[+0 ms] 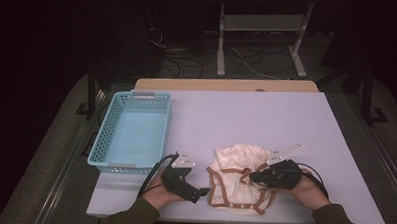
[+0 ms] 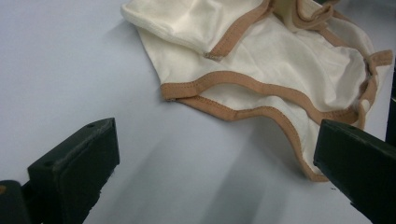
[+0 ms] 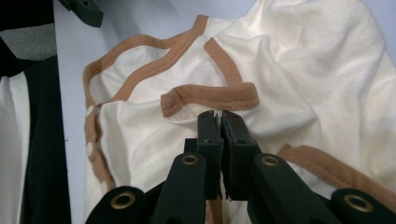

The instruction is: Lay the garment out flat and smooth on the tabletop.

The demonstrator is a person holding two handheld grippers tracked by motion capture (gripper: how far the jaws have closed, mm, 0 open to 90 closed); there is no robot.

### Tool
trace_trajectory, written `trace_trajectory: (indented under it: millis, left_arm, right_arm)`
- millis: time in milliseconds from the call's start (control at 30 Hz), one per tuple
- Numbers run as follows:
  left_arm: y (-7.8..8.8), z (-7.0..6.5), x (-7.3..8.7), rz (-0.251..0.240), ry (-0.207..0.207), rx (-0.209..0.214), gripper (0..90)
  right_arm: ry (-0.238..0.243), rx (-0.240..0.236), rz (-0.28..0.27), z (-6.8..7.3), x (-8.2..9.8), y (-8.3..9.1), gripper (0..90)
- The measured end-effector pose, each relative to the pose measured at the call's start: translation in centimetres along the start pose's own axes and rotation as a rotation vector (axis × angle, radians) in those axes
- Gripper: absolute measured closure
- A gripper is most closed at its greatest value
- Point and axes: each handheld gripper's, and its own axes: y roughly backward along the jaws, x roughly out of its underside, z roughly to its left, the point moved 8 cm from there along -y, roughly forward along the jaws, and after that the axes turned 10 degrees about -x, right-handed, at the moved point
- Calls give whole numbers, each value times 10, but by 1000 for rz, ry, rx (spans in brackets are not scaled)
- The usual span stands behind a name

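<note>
In front of you the garment (image 1: 236, 178) is cream white, plain, with a tan-brown trim along its edges and small white snaps at its 6 o'clock hem. The table (image 1: 256, 114) is pale lavender-white. At 10 o'clock from the garment, the basket (image 1: 116, 149) is light blue with a pattern of small holes in its walls. Your left hand-held gripper (image 1: 202, 193) and right hand-held gripper (image 1: 252, 178) are black, each with a light grey plate.

No writing, label, brand mark, number or sign can be read anywhere in these views; the surfaces shown are plain and carry no lettering.
</note>
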Motion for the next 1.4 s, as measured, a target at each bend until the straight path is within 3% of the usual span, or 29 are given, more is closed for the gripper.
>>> trace_trajectory:
  millis: [567,1400]
  left_arm:
    - [-1,0,-1,-19,25,-1,0]
    - [0,2,-1,-19,23,-3,0]
  right_arm:
    - [3,33,-56,-15,-26,-3,858]
    - [4,57,-114,-36,-71,-11,858]
